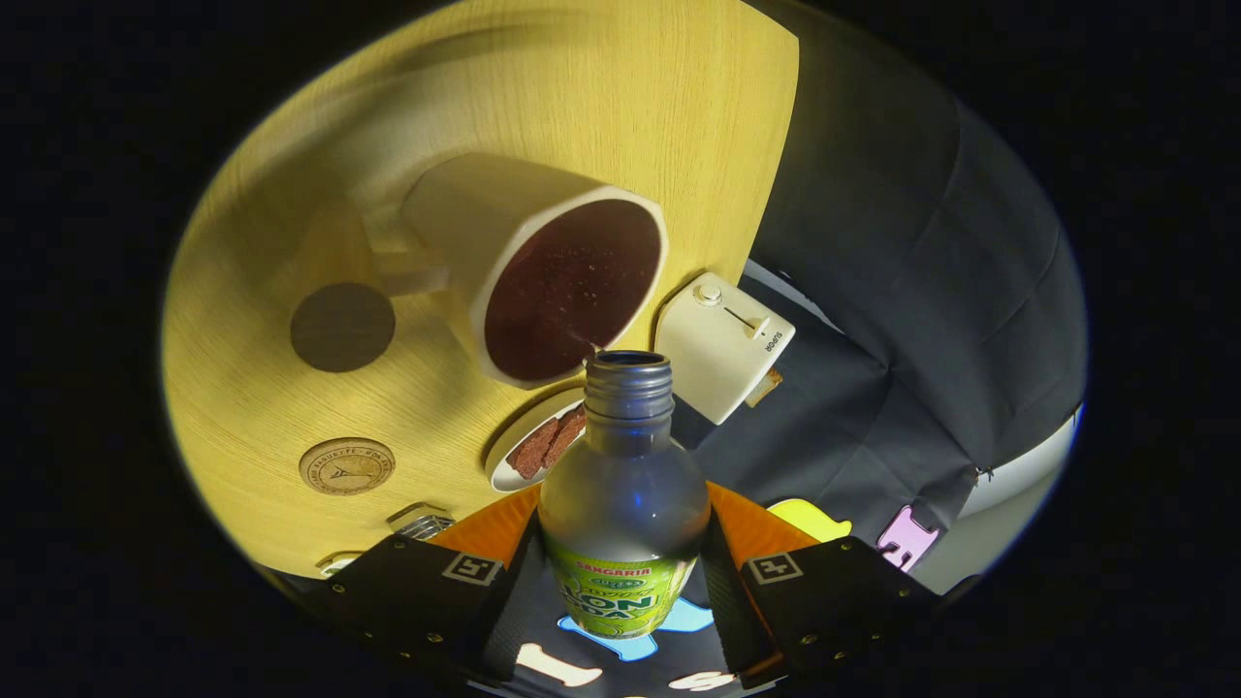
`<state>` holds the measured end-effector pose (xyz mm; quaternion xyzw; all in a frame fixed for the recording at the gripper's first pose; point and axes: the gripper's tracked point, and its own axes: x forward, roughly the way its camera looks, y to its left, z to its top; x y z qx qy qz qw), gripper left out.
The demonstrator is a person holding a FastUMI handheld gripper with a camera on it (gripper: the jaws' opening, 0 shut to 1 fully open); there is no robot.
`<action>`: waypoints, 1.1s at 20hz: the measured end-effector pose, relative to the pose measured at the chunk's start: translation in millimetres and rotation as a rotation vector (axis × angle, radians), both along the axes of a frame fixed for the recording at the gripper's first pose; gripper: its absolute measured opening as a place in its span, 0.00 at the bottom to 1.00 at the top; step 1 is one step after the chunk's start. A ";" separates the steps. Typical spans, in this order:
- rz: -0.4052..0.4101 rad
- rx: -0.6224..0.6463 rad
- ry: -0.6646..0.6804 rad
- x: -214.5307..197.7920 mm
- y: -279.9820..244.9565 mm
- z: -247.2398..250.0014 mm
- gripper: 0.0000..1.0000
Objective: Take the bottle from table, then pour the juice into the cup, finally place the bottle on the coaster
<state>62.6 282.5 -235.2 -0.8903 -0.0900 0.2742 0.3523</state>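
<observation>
I see the pale wood-grain bench point(291, 407) tilted across my view, its straight edge running past the cup toward the dark cloth wall point(902, 291); open bench lies beyond the cup. The cream cup point(543, 281), holding dark bubbly liquid, sits just ahead of the bottle's open threaded mouth. The bottle point(625, 504), clear with a green label, is clamped between my jaws, the gripper point(620, 572) pressing it from both sides. A cream appliance point(722, 344) with a slider stands at the bench edge beside the cup. A small dish point(514, 456) of reddish strips lies below the cup. A dark round coaster point(341, 327) lies left of the cup, a tan printed disc point(346, 465) near it; its writing is too small to read.
</observation>
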 end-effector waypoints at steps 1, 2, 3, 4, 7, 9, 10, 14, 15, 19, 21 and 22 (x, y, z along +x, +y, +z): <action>-0.002 0.006 0.006 -1.4 -0.5 -0.8 0.77; -0.004 0.010 0.010 -1.6 -1.0 -1.0 0.77; -0.009 0.015 0.013 -1.5 -1.4 -2.1 0.77; -0.014 0.023 0.019 -0.6 -2.3 -2.6 0.77; -0.030 0.058 0.035 -2.1 -5.9 -5.5 0.77; -0.044 0.101 0.062 -5.9 -7.8 -10.4 0.77; -0.051 0.122 0.073 -7.9 -8.2 -12.0 0.77; -0.091 0.214 0.115 -12.7 -9.4 -16.5 0.77; -0.101 0.246 0.129 -13.9 -9.0 -17.4 0.77; -0.156 0.361 0.174 -16.3 -12.2 -19.7 0.77; -0.158 0.408 0.179 -18.0 -12.2 -16.0 0.77; -0.161 0.432 0.185 -18.4 -13.4 -14.2 0.77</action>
